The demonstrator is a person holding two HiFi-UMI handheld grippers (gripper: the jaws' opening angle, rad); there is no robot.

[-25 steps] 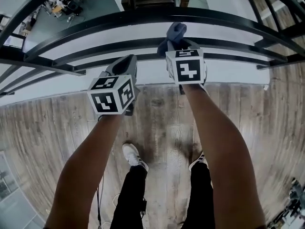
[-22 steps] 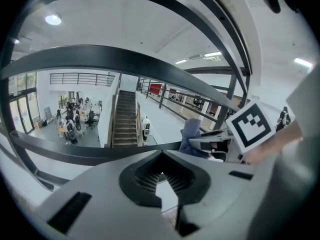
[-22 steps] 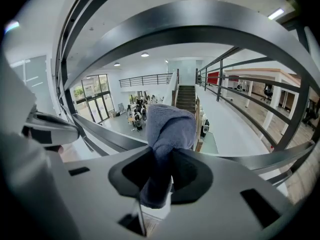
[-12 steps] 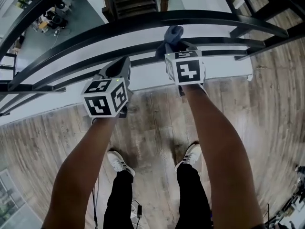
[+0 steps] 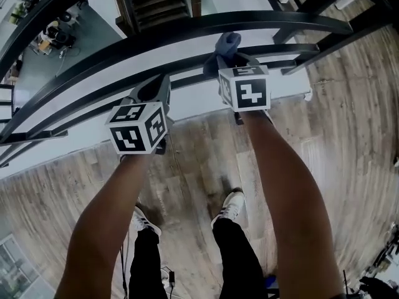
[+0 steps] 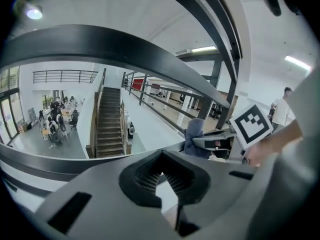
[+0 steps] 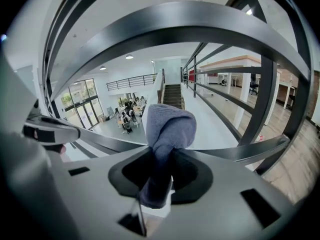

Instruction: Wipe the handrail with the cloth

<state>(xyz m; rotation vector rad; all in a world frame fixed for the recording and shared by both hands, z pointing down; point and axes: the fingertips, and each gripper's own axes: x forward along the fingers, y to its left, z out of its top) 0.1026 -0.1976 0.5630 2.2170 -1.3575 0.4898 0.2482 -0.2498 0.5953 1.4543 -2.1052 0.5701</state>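
Right gripper (image 7: 159, 181) clamps cloth (image 7: 167, 134) — handrail (image 7: 175, 29) above

Two tongs (image 5: 151, 87) (image 5: 228, 58), one cloth (image 5: 227, 42), one handrail (image 5: 262, 21), two shoes (image 5: 146, 222) (image 5: 232, 204).

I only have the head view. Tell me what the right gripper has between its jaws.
Observer: The right gripper view shows the right gripper shut on the blue-grey cloth, which bunches up above the jaws.
Operator: Now report the left gripper's jaws.
Observer: In its own view the left gripper has its jaws together at the tips, with nothing between them.
Operator: Give me the cloth's position against the rail.
Observer: From the right gripper view, the cloth sits below the broad top handrail with open space between them. A lower rail passes behind the cloth, and I cannot tell whether they touch.
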